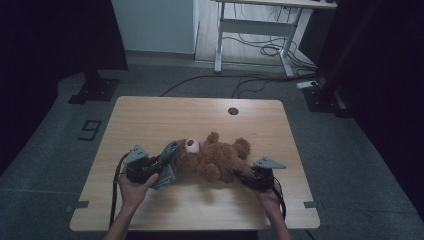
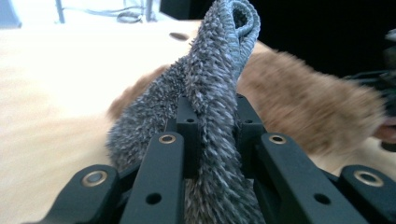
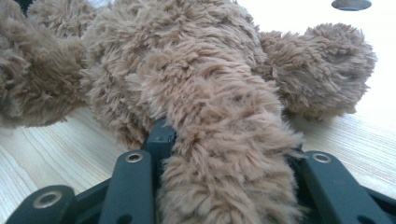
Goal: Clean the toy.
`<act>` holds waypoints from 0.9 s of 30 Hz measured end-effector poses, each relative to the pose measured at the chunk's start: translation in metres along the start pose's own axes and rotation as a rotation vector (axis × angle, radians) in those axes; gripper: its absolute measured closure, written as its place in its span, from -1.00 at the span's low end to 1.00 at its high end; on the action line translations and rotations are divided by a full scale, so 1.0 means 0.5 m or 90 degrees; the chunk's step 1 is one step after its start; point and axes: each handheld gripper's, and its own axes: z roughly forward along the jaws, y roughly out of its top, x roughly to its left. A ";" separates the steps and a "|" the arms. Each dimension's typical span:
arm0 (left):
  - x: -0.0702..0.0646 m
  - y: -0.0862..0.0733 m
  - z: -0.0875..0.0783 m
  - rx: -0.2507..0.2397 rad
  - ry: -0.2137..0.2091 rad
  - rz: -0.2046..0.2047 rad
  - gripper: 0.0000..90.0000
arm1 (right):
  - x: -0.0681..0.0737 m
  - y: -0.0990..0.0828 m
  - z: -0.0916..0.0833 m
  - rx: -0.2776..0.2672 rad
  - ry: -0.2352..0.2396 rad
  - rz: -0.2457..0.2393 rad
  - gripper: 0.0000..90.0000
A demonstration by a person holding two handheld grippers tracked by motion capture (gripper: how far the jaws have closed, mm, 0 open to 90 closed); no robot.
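Note:
A brown teddy bear (image 1: 212,159) lies on its back in the middle of the wooden table (image 1: 150,115), its pale muzzle toward the left. A grey fuzzy cloth (image 1: 169,161) hangs by the bear's head, and my left gripper (image 1: 159,165) is shut on it. Up close the grey cloth (image 2: 212,93) rises between the black jaws, with the bear's fur (image 2: 308,102) blurred behind it. On the right, my right gripper (image 1: 245,176) is shut on one of the bear's legs. That furry leg (image 3: 224,154) fills the gap between its jaws, and another paw (image 3: 327,70) lies behind.
A round cable hole (image 1: 233,111) sits near the table's far edge. Beyond the table stand a white desk frame (image 1: 255,35) with cables on the floor and dark stands at both sides. Bare wood lies in front of the bear and to its far side.

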 end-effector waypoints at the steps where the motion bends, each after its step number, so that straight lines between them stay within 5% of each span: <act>1: -0.010 0.014 0.007 0.002 -0.003 0.009 0.70 | 0.000 0.000 -0.001 0.000 0.000 -0.002 0.24; 8: -0.084 0.095 0.092 0.026 -0.054 0.050 0.70 | -0.004 -0.001 -0.003 -0.002 0.004 0.001 0.24; 14: -0.129 0.073 0.167 0.077 -0.077 0.070 0.70 | -0.006 -0.001 -0.003 -0.004 0.007 0.003 0.24; 17: -0.113 0.029 0.199 0.121 -0.044 0.061 0.70 | -0.006 -0.002 -0.004 -0.004 0.007 0.001 0.24; 20: -0.071 -0.004 0.193 0.107 -0.065 -0.007 0.71 | -0.007 -0.003 -0.002 -0.001 0.012 -0.002 0.24; 21: -0.065 -0.008 0.184 0.101 -0.067 -0.011 0.71 | -0.006 -0.003 -0.002 0.000 0.014 -0.004 0.24; 27: -0.051 -0.015 0.134 0.098 -0.050 0.018 0.71 | -0.008 -0.007 -0.002 -0.012 0.021 -0.011 0.24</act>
